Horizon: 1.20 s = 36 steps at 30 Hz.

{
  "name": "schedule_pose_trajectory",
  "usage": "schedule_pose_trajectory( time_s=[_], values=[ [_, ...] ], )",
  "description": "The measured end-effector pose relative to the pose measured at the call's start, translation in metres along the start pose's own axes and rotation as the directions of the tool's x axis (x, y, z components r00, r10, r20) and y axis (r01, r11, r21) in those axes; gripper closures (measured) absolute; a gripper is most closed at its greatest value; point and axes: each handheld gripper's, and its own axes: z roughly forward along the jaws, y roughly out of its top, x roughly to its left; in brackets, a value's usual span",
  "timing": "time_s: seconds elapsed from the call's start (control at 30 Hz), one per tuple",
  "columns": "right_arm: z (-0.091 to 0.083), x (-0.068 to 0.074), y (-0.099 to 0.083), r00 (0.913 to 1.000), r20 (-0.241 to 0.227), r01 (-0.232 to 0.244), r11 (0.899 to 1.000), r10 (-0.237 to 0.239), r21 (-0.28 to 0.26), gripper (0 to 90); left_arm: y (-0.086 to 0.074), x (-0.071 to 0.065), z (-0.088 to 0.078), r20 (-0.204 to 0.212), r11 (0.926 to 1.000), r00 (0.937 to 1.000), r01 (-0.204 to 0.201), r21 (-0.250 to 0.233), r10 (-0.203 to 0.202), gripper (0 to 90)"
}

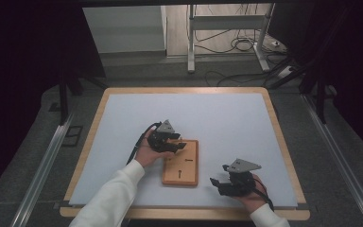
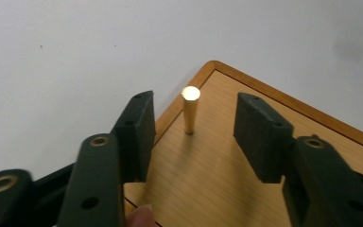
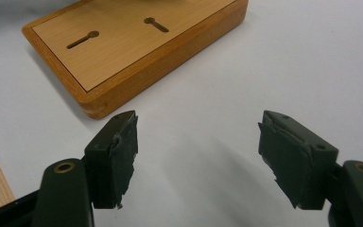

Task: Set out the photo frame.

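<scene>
1. At the centre of the white tabletop (image 1: 217, 118), slightly toward 6 o'clock in the high view, lies a flat wooden board (image 1: 181, 163), long axis running 12 to 6.
2. Board: light top panel, darker raised rim, rounded corners. Two keyhole-shaped slots (image 3: 82, 39) cut in its top, seen in the right gripper view.
3. One brass peg (image 2: 190, 111) stands upright in the board, close to a corner and just inside the rim (left gripper view). Its top face glares bright.
4. Left claw (image 2: 194, 135): over the board's 10 o'clock corner in the high view, held by the left hand (image 1: 146, 151) in a white sleeve. Jaws spread, one on each side of the peg; clear gaps between both pads and the peg, no contact visible. Peg sits closer to the jaw at 9 o'clock in that view.
5. Right claw (image 3: 196, 156): spread, nothing between the jaws. It hovers over bare tabletop at 4 o'clock of the board, just beside the board's near corner, not touching it. Pad surfaces look ragged at the edges.
6. High view: right claw (image 1: 217, 183) points toward 9 o'clock, at the board's lower end; the two claws are well apart.
7. Tabletop edge is pale wood, visible at 7 o'clock in the right gripper view.
</scene>
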Motion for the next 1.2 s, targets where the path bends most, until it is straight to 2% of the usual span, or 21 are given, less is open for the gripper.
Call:
schedule_pose_trajectory(
  time_s=[0.17,0.27,0.4,0.53,0.57,0.67,1.0,1.2],
  values=[
    [0.001,0.001,0.000,1.0000,0.002,0.006,1.000,-0.006,0.006,28.9,0.003,0.003,0.004,0.025,0.9997,0.9994,-0.022,0.007,0.022,62.0],
    [0.001,0.000,0.000,1.0000,0.003,0.005,1.000,-0.005,0.008,28.8,0.004,0.002,0.005,0.027,0.9998,0.9995,-0.018,0.004,0.018,65.8],
    [0.001,0.001,-0.001,1.0000,-0.002,0.005,1.000,-0.005,0.007,28.9,0.005,0.002,0.007,0.035,0.9993,0.9989,-0.033,0.018,0.033,71.2],
    [0.001,0.001,0.000,0.9999,-0.006,0.009,1.000,-0.009,0.009,28.8,0.004,0.002,0.011,0.037,0.9996,0.9991,-0.019,0.020,0.018,76.9],
    [0.002,0.001,0.000,0.9999,-0.005,0.009,1.000,-0.009,0.011,28.9,0.004,0.003,0.010,0.033,0.9990,0.9990,-0.032,0.031,0.031,78.2],
    [0.002,0.001,-0.001,1.0000,-0.004,0.009,1.000,-0.009,0.013,28.9,0.003,0.005,0.011,0.041,0.9997,0.9991,-0.010,0.022,0.009,82.5],
    [0.003,0.003,0.000,0.9998,-0.018,0.009,1.000,-0.009,0.005,28.8,0.003,0.011,0.011,0.079,0.9987,0.9959,0.041,0.030,-0.043,83.7],
    [0.003,0.008,0.003,0.9990,-0.009,0.043,0.999,-0.043,-0.006,24.8,0.004,0.014,0.011,0.100,0.9966,0.9922,0.071,0.043,-0.075,83.1]
  ],
)
